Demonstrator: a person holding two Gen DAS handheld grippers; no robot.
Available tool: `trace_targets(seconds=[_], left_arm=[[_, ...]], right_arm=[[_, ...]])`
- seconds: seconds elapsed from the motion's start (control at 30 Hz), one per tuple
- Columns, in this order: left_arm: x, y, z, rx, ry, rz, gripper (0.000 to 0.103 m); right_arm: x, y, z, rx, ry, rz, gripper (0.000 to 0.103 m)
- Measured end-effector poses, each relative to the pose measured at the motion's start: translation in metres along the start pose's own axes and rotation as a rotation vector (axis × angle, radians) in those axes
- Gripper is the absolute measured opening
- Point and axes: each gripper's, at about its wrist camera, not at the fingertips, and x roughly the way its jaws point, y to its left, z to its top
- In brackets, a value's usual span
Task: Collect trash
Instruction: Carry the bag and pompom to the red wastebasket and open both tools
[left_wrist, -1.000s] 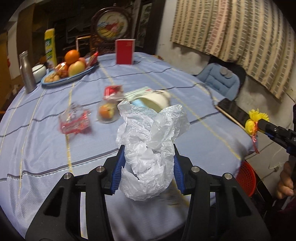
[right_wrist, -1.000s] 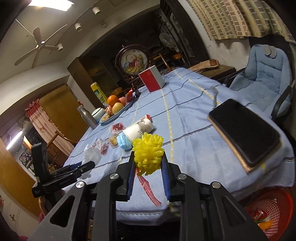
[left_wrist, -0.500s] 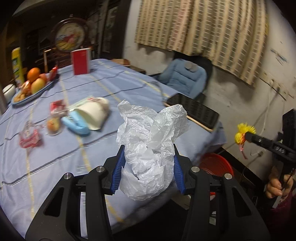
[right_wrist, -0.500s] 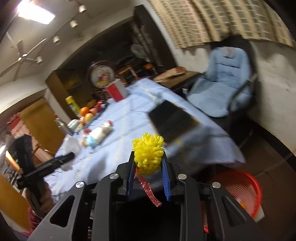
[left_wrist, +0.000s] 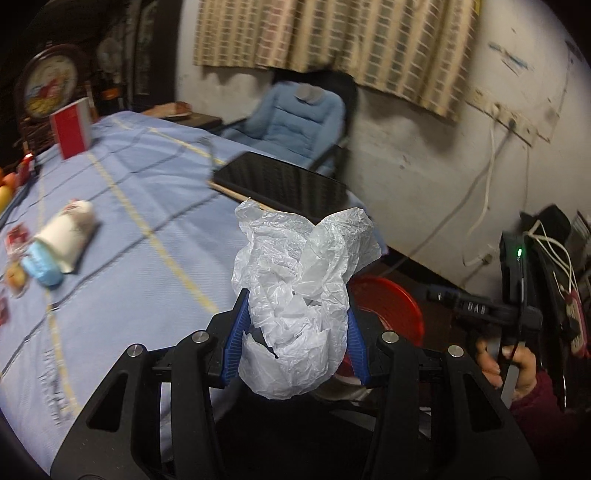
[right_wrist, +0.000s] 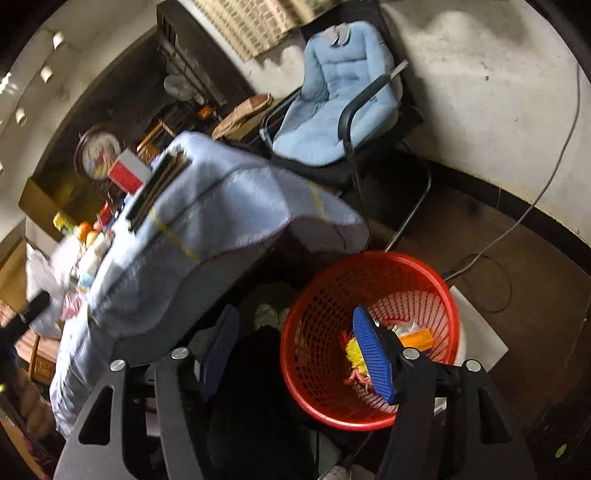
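Note:
My left gripper (left_wrist: 293, 341) is shut on a crumpled white plastic bag (left_wrist: 299, 295), held over the table's near edge. A red mesh basket (left_wrist: 391, 306) shows behind the bag, on the floor. In the right wrist view my right gripper (right_wrist: 295, 354) is open and empty above the red basket (right_wrist: 321, 314). The yellow frilly wrapper (right_wrist: 354, 354) with its red ribbon lies inside the basket with other trash, partly hidden by my right finger. My right gripper also shows in the left wrist view (left_wrist: 469, 306), held in a hand.
A round table with a blue cloth (left_wrist: 122, 206) holds a white cup (left_wrist: 70, 232), a blue mask (left_wrist: 40, 266), a black tablet (left_wrist: 280, 184) and a red box (left_wrist: 72, 129). A blue padded chair (right_wrist: 340, 103) stands by the wall. Cables run over the floor.
Both grippers swung right, off the table toward the red basket. My right gripper opened and the yellow wrapper dropped into the basket. My left gripper still holds the bag.

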Motion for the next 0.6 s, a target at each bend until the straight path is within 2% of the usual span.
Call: trace_targets(seconds=[0.13,0.5,0.6], left_arm=[[0.024,-0.029,0.001,0.055,0.048,-0.056,0.047],[0.102,-0.104,0.004,0.187,0.185,-0.167,0.047],[0.126,-0.122,0.004,0.209,0.222,-0.178,0.051]], right_arm=[[-0.01,-0.014,0.004,0.033,-0.049,-0.004,0.071],[-0.029,-0.05,0.002,0.098,-0.082,-0.009,0.072],[-0.029,-0.059,0.001,0.117,-0.08,-0.007,0.072]])
